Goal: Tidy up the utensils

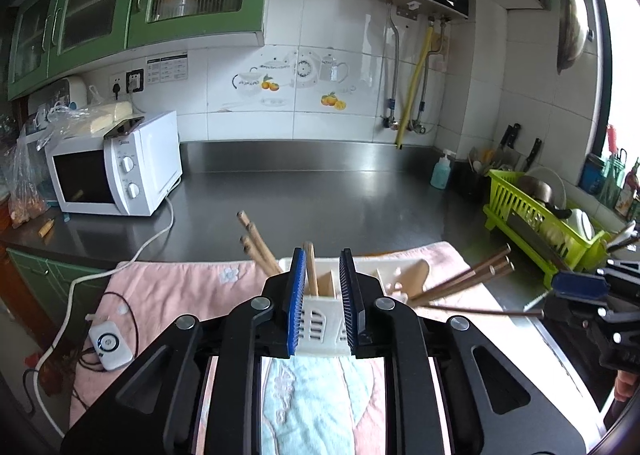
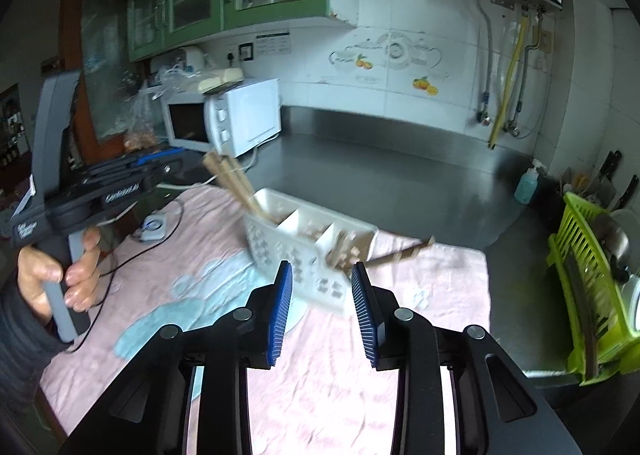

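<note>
White plastic utensil caddy (image 1: 320,325) on the pink towel (image 1: 168,287) sits clamped by its end wall in the left gripper (image 1: 320,307), so this grip should be kept steady; from the right wrist, the right gripper (image 2: 322,311) stands open and empty just before the caddy, and should approach the blurred chopsticks (image 2: 396,253) at its right end slowly.

Bare steel counter (image 1: 320,191) beyond caddy (image 1: 320,319); microwave (image 1: 116,171) left.
</note>
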`<state>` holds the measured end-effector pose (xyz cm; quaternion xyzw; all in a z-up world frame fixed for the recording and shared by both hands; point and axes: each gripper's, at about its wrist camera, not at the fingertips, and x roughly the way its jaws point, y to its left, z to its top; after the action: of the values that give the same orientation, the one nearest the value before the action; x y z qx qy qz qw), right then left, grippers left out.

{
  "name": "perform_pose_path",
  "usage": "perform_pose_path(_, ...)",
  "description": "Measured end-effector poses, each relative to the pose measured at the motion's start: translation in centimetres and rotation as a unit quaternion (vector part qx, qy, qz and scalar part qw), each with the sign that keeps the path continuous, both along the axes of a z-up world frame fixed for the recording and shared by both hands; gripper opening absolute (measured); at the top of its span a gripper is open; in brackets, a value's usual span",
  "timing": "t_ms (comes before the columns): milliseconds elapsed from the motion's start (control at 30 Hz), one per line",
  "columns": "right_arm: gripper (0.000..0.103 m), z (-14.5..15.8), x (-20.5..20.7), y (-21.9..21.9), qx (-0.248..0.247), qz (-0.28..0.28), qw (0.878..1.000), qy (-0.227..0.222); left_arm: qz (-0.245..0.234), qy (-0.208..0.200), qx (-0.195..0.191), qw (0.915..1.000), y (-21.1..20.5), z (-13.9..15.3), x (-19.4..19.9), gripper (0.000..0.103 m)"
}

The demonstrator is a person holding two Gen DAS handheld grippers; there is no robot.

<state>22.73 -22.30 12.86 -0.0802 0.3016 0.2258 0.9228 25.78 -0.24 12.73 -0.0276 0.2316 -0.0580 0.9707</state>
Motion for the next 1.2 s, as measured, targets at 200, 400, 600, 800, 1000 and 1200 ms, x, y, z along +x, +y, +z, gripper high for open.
perform_pose_path(200, 0.035, -2.8, -2.0, -0.4, 0.0, -0.001, 1.0, 0.031, 0.007, -0.005, 0.029, 0.9995, -0.5, -0.9, -3.6, 0.049)
perform_pose_path(400, 0.035, -5.3, -1.3, -0.9, -0.017, -0.02, 0.998, 0.056, 0.002, -0.008, 0.047, 0.9989, -0.9, -1.7, -5.9, 0.055)
perform_pose_path(600, 0.035, -4.5, 0.8, -1.4, -0.016, -0.042, 0.998, 0.05, 0.005, -0.008, 0.042, 0.9991, -0.6, -1.6, -6.2, 0.059)
perform_pose_path(800, 0.035, -4.2, 2.0, -1.7, -0.014, -0.047, 0.998, 0.049, 0.006, -0.004, 0.041, 0.9991, -0.3, -1.9, -5.9, 0.059)
perform_pose_path(1000, 0.035, -4.2, 2.2, -1.7, -0.007, -0.047, 0.998, 0.044, 0.009, 0.004, 0.037, 0.9993, 0.2, -2.5, -5.5, 0.059)
perform_pose_path(1200, 0.035, -4.2, 1.3, -3.0, -0.002, -0.061, 0.997, 0.036, 0.015, 0.008, 0.039, 0.9991, 0.7, -2.8, -5.4, 0.062)
